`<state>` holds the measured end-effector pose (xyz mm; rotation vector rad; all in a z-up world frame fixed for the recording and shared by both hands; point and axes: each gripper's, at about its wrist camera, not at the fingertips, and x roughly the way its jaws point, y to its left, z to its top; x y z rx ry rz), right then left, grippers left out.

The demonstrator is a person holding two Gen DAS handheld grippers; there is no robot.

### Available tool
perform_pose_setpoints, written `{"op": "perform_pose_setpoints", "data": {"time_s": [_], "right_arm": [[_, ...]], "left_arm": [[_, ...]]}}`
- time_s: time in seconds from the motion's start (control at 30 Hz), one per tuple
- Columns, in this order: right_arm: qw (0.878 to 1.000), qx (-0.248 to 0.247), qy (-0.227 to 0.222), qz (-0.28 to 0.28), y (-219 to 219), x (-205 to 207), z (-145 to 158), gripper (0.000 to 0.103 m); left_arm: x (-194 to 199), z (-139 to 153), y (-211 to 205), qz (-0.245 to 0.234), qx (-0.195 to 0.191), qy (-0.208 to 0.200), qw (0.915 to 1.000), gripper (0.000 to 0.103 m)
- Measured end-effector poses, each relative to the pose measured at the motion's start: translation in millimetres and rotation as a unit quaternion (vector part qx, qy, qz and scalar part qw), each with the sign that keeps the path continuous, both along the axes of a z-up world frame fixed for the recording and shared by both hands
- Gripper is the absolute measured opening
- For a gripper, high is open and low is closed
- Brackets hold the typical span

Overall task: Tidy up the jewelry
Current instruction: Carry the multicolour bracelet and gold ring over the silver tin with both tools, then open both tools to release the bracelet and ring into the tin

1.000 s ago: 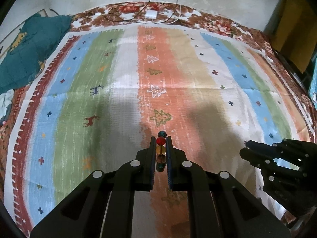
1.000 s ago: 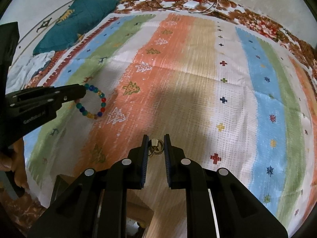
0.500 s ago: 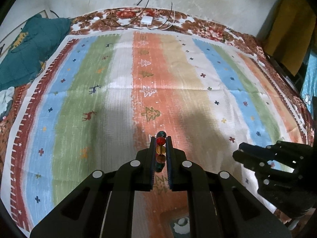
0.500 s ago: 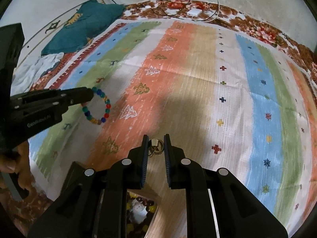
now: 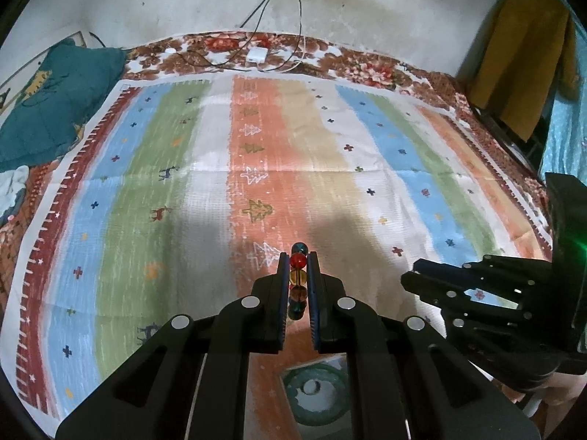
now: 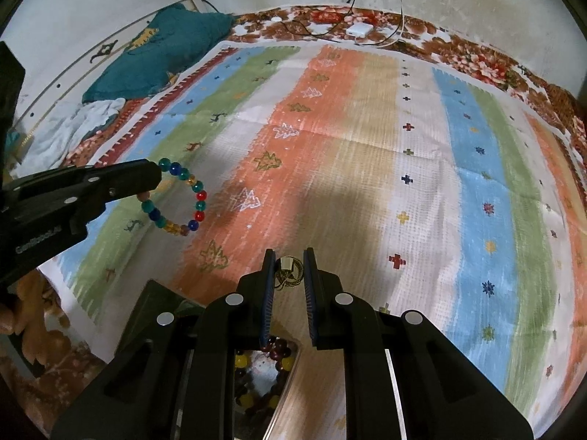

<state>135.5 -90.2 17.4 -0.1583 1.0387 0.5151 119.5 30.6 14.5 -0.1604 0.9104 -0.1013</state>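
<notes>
My left gripper (image 5: 298, 256) is shut on a bracelet of coloured glass beads (image 5: 298, 275), held above the striped cloth (image 5: 256, 146). In the right wrist view the same bracelet (image 6: 179, 198) hangs as a ring from the left gripper's tip (image 6: 146, 176). My right gripper (image 6: 288, 256) is shut on a small gold-coloured ring or earring (image 6: 290, 271). It shows at the right of the left wrist view (image 5: 414, 278). Below the right gripper lies a clear compartment box (image 6: 268, 374) with dark and yellow beads. Below the left gripper is a compartment with a green bangle (image 5: 315, 392).
The striped cloth covers a floral bedspread (image 5: 367, 69). A teal cushion (image 5: 55, 99) lies at the far left. A white charger with cables (image 5: 256, 55) sits at the far edge. A mustard cloth (image 5: 521, 58) hangs at the right.
Both grippers have pulled back toward the near edge, still holding their pieces. The box compartments have come into view beneath them.
</notes>
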Motion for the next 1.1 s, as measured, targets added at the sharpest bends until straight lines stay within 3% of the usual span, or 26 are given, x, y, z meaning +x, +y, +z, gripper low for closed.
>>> {"op": "perform_pose_setpoints", "data": {"time_s": [0.5, 1.1], "right_arm": [[1.0, 0.009, -0.007, 0.02, 2, -27, 9, 0.016], [0.999, 0.008, 0.004, 0.041, 1, -59, 2, 0.016]], "left_arm": [[-39, 12, -20, -0.025, -0.002, -0.021, 0.9995, 0.009], [-77, 5, -33, -0.039, 0.008, -0.018, 0.999, 0.009]]}}
